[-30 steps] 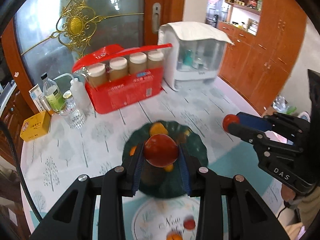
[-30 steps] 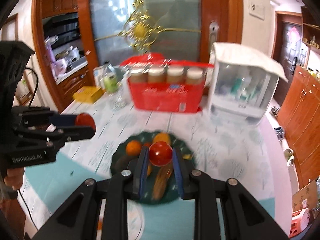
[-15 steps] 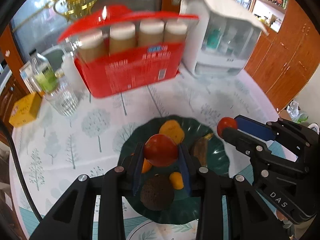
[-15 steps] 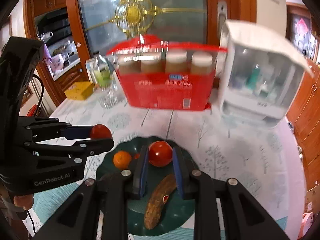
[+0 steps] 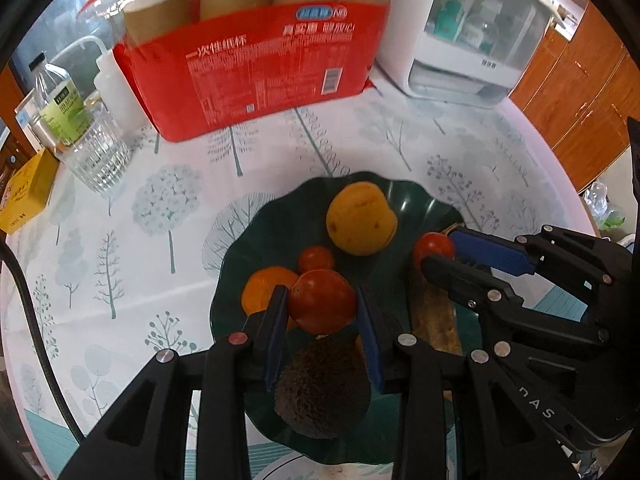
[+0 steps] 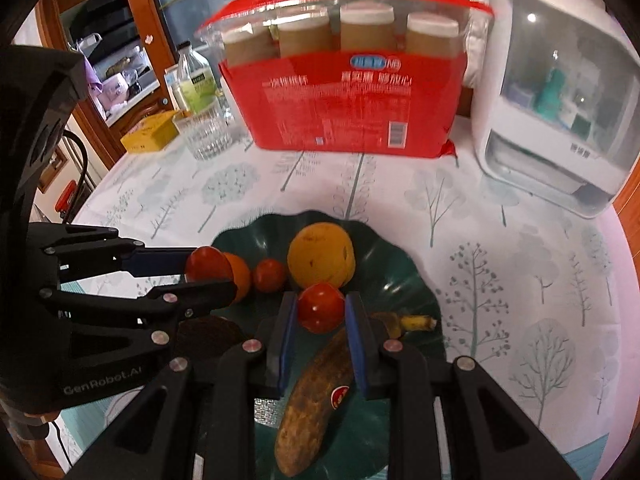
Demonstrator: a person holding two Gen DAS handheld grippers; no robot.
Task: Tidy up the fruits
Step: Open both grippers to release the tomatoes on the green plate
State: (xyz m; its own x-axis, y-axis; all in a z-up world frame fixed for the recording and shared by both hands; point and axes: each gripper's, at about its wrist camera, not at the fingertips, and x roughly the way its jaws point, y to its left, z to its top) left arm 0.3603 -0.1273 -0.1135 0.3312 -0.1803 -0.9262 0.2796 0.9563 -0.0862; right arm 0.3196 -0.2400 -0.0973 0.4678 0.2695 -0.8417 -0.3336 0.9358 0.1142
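Observation:
My left gripper [image 5: 322,312] is shut on a large red tomato [image 5: 322,300] just above the dark green plate [image 5: 260,240]. My right gripper [image 6: 321,310] is shut on a smaller red tomato [image 6: 321,307] over the same plate [image 6: 400,276]. On the plate lie a yellow-orange fruit [image 5: 361,219], a small red tomato [image 5: 317,258], an orange [image 5: 264,286], a dark brown round fruit [image 5: 322,394] and a browned banana [image 6: 316,392]. In the left wrist view the right gripper [image 5: 436,250] comes in from the right; in the right wrist view the left gripper [image 6: 208,268] comes in from the left.
A red pack of paper cups [image 5: 256,68] stands behind the plate, a white cabinet appliance [image 5: 476,36] at the back right. A glass tumbler [image 5: 98,152], bottles [image 5: 56,96] and a yellow box [image 5: 26,188] sit at the left. The tree-print cloth [image 5: 120,240] covers the table.
Both grippers have come down and forward toward the green plate, each still holding its tomato. The plate and its fruit now fill far more of both views.

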